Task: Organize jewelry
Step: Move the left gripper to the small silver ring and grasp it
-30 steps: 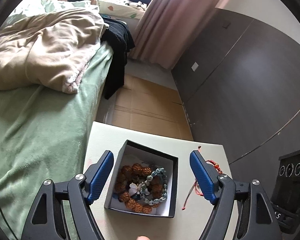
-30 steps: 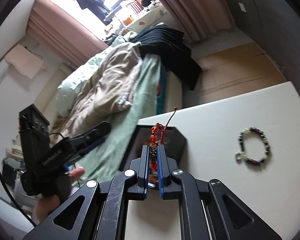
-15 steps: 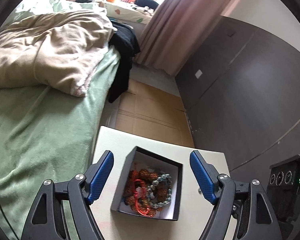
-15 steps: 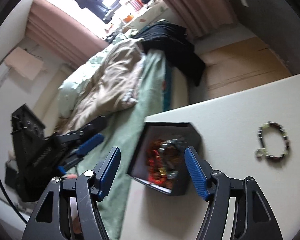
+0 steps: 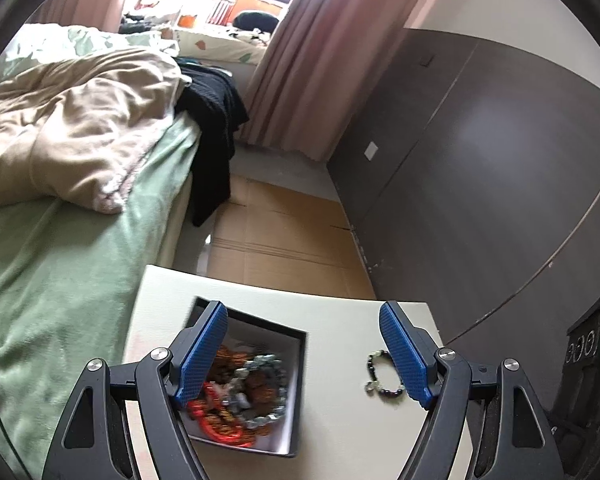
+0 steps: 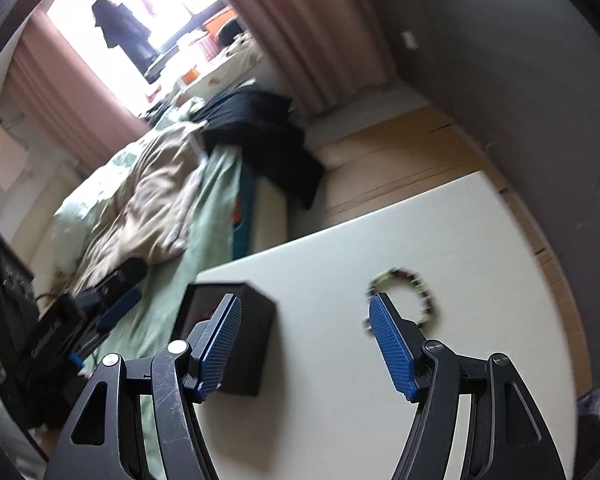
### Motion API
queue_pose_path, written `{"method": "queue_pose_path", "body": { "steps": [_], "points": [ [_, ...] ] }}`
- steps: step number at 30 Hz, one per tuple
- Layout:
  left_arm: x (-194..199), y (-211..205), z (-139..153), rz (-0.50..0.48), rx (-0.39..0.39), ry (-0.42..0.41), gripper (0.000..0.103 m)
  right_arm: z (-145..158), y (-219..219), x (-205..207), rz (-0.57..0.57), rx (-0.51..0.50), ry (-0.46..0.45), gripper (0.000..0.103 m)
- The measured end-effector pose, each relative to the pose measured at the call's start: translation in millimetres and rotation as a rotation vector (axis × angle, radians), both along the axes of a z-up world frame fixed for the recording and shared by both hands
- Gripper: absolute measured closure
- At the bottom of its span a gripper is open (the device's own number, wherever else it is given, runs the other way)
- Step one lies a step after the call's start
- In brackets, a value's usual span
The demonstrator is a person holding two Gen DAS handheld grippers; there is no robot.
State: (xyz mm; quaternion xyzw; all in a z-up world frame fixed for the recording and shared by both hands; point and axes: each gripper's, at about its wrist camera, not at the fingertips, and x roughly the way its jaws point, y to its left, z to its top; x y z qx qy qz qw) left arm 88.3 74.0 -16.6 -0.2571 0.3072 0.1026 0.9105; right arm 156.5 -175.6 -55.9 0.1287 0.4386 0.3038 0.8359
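A black open box (image 5: 296,392) with a white lining stands on the white table (image 5: 340,312). It holds brown bead bracelets, a grey-blue bead bracelet (image 5: 268,364) and a red cord bracelet (image 5: 220,432). A dark bead bracelet (image 5: 380,376) lies loose on the table to the box's right. My left gripper (image 5: 304,360) is open and empty above the box. My right gripper (image 6: 304,344) is open and empty, between the box (image 6: 256,332) and the dark bracelet (image 6: 416,288), whose near side its right finger hides.
A bed with a green sheet (image 5: 60,280) and a beige blanket (image 5: 68,128) runs along the table's left edge. A dark panelled wall (image 5: 480,180) stands on the right. Cardboard (image 5: 284,240) covers the floor beyond the table. The left gripper's body (image 6: 60,328) shows over the bed.
My right gripper opened and let the red cord bracelet fall into the box, then swung right toward the dark bead bracelet. My left gripper shifted right and stayed open.
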Motion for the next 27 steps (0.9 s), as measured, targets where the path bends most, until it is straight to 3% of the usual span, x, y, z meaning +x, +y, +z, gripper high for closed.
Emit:
{"method": "queue_pose_path", "body": {
  "steps": [4,9,13,20,22,27],
  "points": [
    [8.7,-16.1,-2.6,-0.022,0.017,0.009,0.024,1.9,-21.3,7.5,-0.058,0.02,0.013,0.036],
    [15.2,-35.5,0.0,0.026,0.138,0.05,0.024,4.2,-51.3,13.9,-0.124,0.06,0.038,0.035],
    [18.9,-43.8,0.1,0.004,0.119,0.047,0.023,3.0,-67.2,15.0,-0.167,0.082,0.047,0.011],
    [28.5,-57.0,-5.0,-0.031,0.11,0.06,0.022,-6.0,-74.9,22.4,-0.179,0.058,0.089,0.009],
    [32.9,-61.0,-8.0,-0.045,0.116,0.073,0.022,-5.5,-77.6,23.5,-0.191,0.05,0.082,0.0],
    [41.3,-66.5,-18.3,-0.099,0.076,0.1,0.022,-11.1,-88.6,26.9,-0.207,0.052,0.11,0.0]
  ]
}}
